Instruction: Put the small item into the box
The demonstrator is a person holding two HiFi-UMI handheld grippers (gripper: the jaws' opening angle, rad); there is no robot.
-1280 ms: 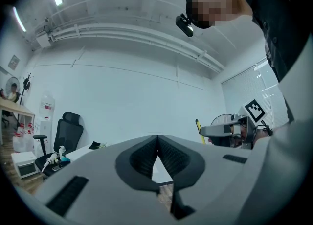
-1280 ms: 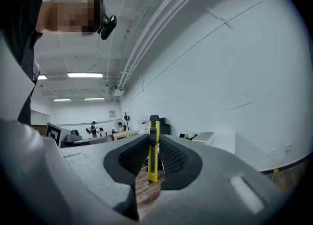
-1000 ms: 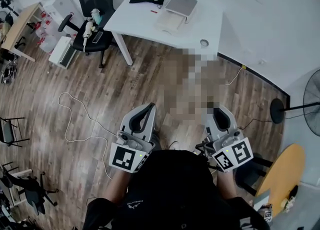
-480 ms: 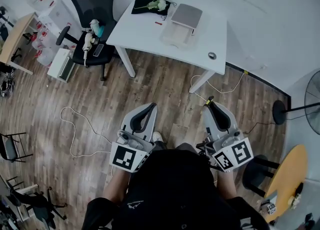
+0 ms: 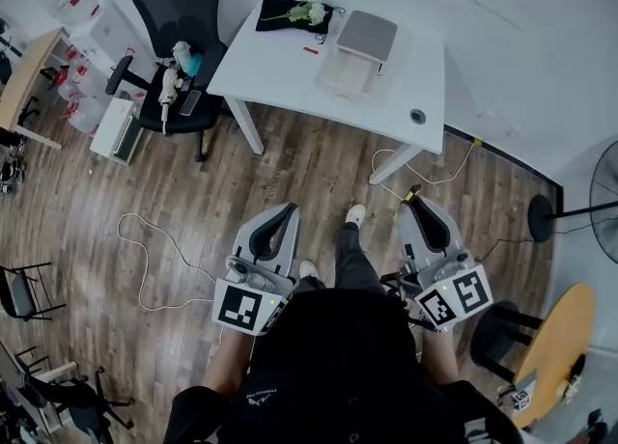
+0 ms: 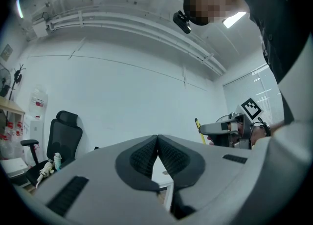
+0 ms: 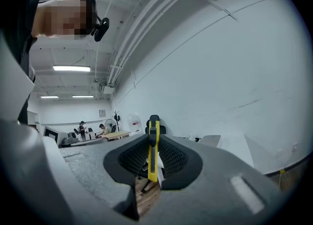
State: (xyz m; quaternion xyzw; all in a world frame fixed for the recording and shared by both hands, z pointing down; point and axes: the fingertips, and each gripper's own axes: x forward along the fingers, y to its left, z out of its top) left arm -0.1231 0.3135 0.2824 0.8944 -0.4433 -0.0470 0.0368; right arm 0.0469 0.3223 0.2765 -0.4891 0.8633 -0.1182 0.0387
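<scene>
Grip matters here: the right tool (image 5: 416, 199) pinches a yellow utility knife (image 7: 153, 153), while the left tool (image 6: 157, 140) is closed and empty. Walk up to the table (image 5: 280, 61) and lower the knife squarely over the box (image 5: 345, 71), which is well ahead.

Held side by side close before the person's torso, the left tongs (image 5: 292, 208) press their jaws together on nothing while the right tongs (image 5: 419, 207) clamp a yellow utility knife (image 7: 153, 156).

Two grey handheld grippers: left gripper (image 5: 288, 210), right gripper (image 5: 423, 208). One yellow utility knife (image 7: 153, 156), one white rectangular table (image 5: 280, 66), one pale open-lidded box (image 5: 346, 71).
</scene>
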